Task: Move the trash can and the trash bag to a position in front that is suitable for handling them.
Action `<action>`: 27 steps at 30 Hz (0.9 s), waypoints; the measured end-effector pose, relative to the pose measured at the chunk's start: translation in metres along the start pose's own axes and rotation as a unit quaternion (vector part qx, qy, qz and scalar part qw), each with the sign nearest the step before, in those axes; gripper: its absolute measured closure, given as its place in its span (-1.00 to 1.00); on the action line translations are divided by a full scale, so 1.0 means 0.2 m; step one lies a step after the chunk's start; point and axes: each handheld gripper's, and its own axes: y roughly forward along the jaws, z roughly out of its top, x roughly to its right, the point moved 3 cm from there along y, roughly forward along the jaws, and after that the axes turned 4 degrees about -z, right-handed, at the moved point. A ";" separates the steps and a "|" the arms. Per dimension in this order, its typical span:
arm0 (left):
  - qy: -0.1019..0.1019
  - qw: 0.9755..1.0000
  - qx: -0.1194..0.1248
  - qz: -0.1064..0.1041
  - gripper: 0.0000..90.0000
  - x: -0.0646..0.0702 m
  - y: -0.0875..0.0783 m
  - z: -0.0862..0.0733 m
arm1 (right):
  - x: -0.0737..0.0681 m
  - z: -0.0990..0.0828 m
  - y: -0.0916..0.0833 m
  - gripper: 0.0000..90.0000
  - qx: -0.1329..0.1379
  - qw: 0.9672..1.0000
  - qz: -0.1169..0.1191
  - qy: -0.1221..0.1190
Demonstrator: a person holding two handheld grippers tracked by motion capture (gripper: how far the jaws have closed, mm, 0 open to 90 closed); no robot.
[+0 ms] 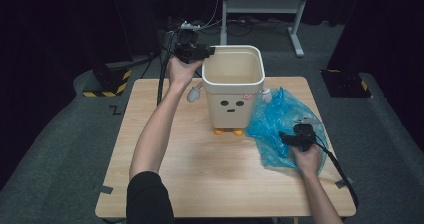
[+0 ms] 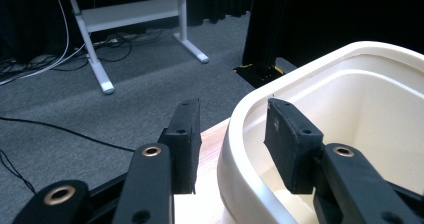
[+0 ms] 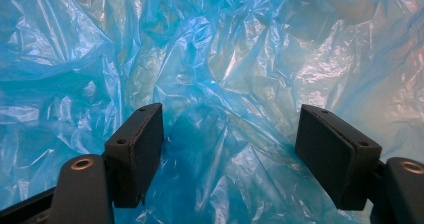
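Note:
A cream bin [image 1: 233, 86] with a printed face and small orange feet stands at the back middle of the wooden table [image 1: 200, 169]. My left gripper [image 1: 210, 50] is at the bin's back left corner. In the left gripper view its jaws [image 2: 232, 109] straddle the bin's rim [image 2: 231, 154], one outside and one inside, with a gap showing on both sides. A crumpled blue plastic bag [image 1: 272, 119] lies to the right of the bin. My right gripper [image 1: 286, 136] hovers low over the bag [image 3: 225, 49], open, with only loose film below its jaws [image 3: 232, 119].
Behind the table a white metal stand [image 1: 262, 6] and loose cables [image 1: 200, 26] sit on the grey carpet. Yellow-black striped bases [image 1: 107, 84] stand at the back left and back right. Bare tabletop runs along the front and left.

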 end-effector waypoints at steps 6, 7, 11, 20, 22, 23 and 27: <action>-0.002 1.000 -0.004 -0.010 0.34 0.00 0.02 -0.01 | 0.00 0.00 0.00 -0.39 0.000 1.000 0.000 0.000; -0.004 1.000 0.000 -0.012 0.35 0.00 0.02 -0.01 | 0.00 0.00 0.00 -0.39 0.000 1.000 0.000 0.000; -0.006 1.000 0.002 -0.007 0.37 0.00 0.02 -0.02 | 0.00 0.00 0.00 -0.39 0.000 1.000 0.000 -0.001; -0.009 1.000 0.003 -0.012 0.51 0.00 0.02 -0.02 | 0.00 0.00 0.00 -0.39 0.000 1.000 0.000 -0.001; -0.010 1.000 0.002 -0.013 0.53 0.00 0.02 -0.03 | 0.00 0.00 0.00 -0.39 0.001 1.000 0.000 -0.001; -0.008 1.000 0.001 -0.013 0.54 0.00 0.02 -0.03 | 0.00 0.00 0.00 -0.39 0.001 1.000 0.000 -0.001; -0.010 1.000 0.003 -0.015 0.54 0.00 0.02 -0.03 | 0.00 0.00 0.00 -0.39 0.001 1.000 0.000 -0.002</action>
